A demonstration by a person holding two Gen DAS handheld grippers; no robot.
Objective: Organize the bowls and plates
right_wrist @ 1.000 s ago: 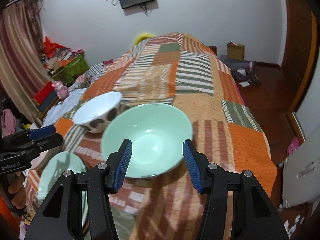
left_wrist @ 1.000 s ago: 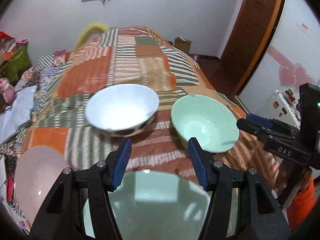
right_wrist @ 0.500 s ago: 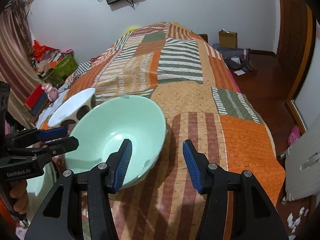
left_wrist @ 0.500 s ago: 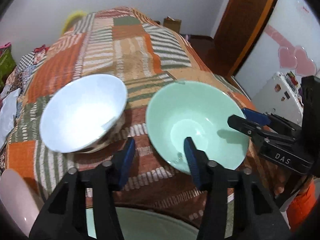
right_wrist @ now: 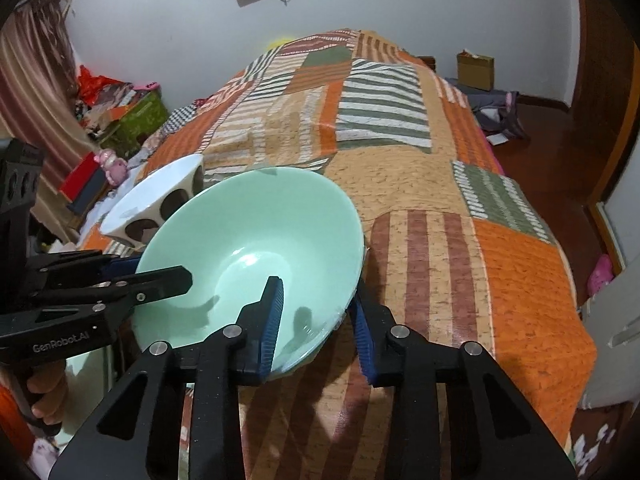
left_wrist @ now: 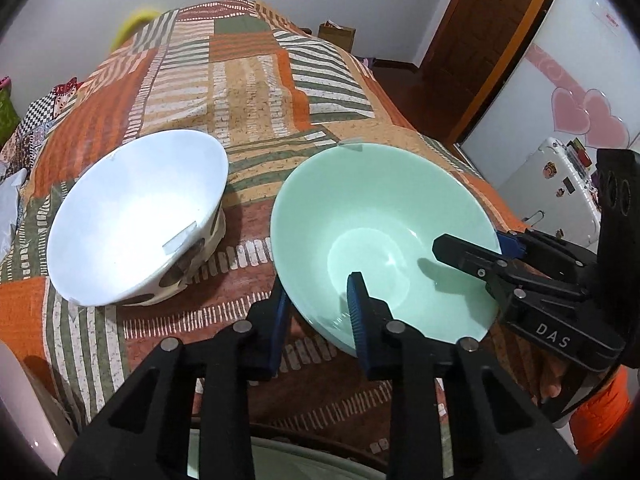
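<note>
A mint green bowl [left_wrist: 380, 216] rests on the patchwork bedspread [left_wrist: 248, 80]; it also shows in the right wrist view [right_wrist: 256, 236]. My left gripper [left_wrist: 318, 312] straddles its near-left rim, one finger inside, one outside, jaws open around the wall. My right gripper [right_wrist: 316, 320] straddles the opposite rim the same way, and it shows in the left wrist view [left_wrist: 476, 244]. A white bowl with brown spots [left_wrist: 136, 220] sits to the left of the green one, also in the right wrist view [right_wrist: 156, 196].
Another mint green dish [left_wrist: 280, 460] lies below my left gripper. A pale pink plate [left_wrist: 20, 408] sits at the lower left. A white cabinet [left_wrist: 560, 184] and wooden door stand to the right. Clutter and boxes [right_wrist: 120, 112] lie left of the bed.
Both grippers moved in on the green bowl. Each now has a finger inside and a finger outside its rim; the jaws have narrowed.
</note>
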